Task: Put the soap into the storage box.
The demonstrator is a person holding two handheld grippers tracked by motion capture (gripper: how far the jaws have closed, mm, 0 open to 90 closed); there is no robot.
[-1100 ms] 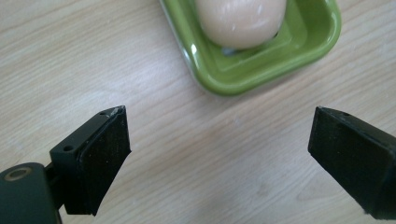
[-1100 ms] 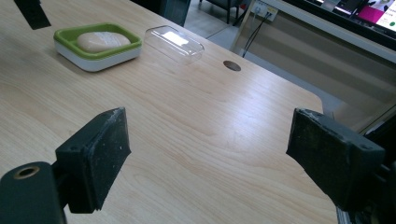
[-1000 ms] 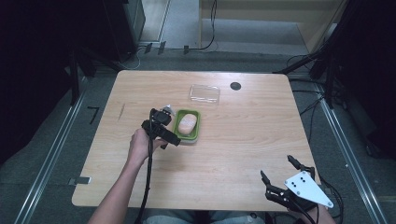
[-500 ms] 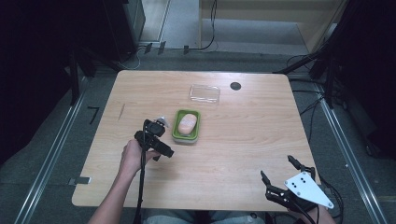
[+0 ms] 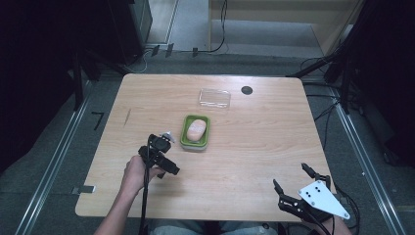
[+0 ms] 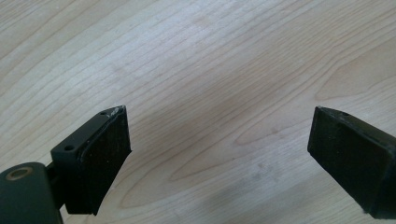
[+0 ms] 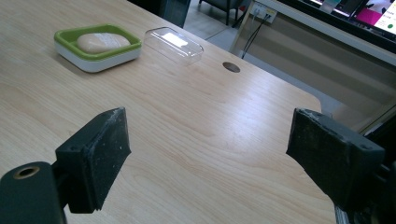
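Note:
A green soap dish (image 5: 186, 140) with a pale bar of soap (image 5: 195, 129) in it stands at the middle of the wooden table (image 5: 254, 142). My left gripper (image 5: 165, 161) hovers just left and nearer than the dish, held by a hand. Its jaws are open over bare wood, as the left gripper view (image 6: 219, 140) shows. My right gripper (image 5: 292, 178) rests at the near right corner, open, with nothing between its jaws (image 7: 210, 140). From there the dish (image 7: 65, 37), the soap (image 7: 102, 41) and a clear lid (image 7: 173, 44) lie farther off.
The clear plastic lid (image 5: 215, 98) lies behind the dish near the far edge. A dark round grommet (image 5: 246, 90) sits to its right. Dark floor, rails and cables surround the table.
My left gripper has drawn back from beside the dish toward the near left and sunk a little. Its jaws stay open. The right gripper has not moved.

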